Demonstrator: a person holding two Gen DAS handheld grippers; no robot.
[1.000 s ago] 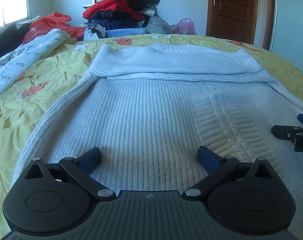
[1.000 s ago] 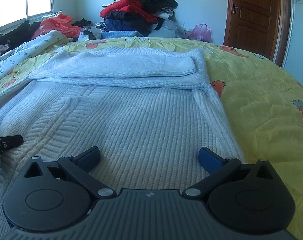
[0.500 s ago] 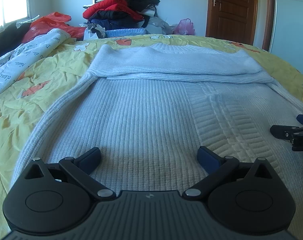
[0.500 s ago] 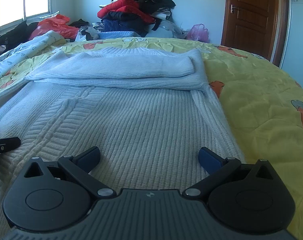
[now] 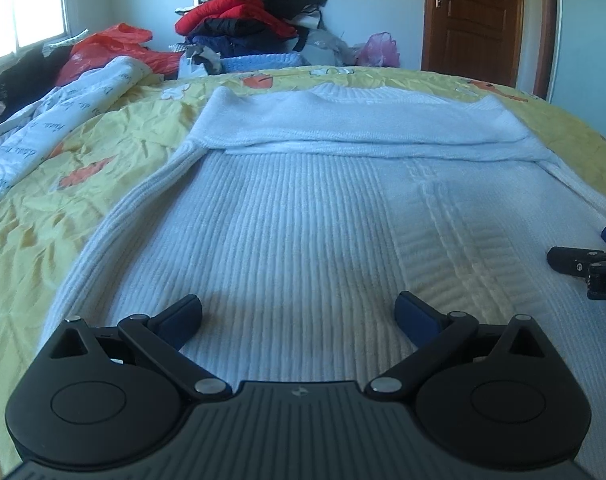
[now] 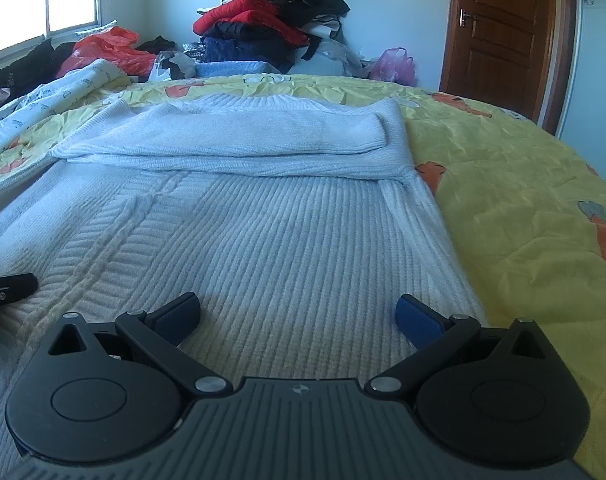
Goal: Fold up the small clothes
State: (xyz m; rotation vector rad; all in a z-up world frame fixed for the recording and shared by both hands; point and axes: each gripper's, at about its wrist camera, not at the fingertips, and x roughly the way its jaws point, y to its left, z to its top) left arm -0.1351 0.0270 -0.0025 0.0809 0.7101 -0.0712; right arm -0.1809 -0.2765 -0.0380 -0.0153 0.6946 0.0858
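A white ribbed knit sweater [image 5: 303,216] [image 6: 263,220] lies flat on the yellow bedspread [image 5: 43,208], its sleeves folded across the chest near the collar. My left gripper [image 5: 299,316] hovers open just above the sweater's lower left part, nothing between its blue pads. Over the lower right part my right gripper [image 6: 299,314] is open and empty too. Each wrist view catches the other gripper's black tip at its edge: the right one [image 5: 583,264], the left one [image 6: 7,288].
A patterned white quilt [image 5: 55,120] lies bunched at the bed's left side. Beyond the bed stand a heap of red and dark clothes [image 6: 263,16], red bags [image 6: 103,50] under a window, and a pink bag [image 6: 395,64] by a brown door [image 6: 499,36].
Both grippers have barely shifted; the views rose and tilted slightly. Their fingers stayed wide apart and the sweater has not moved.
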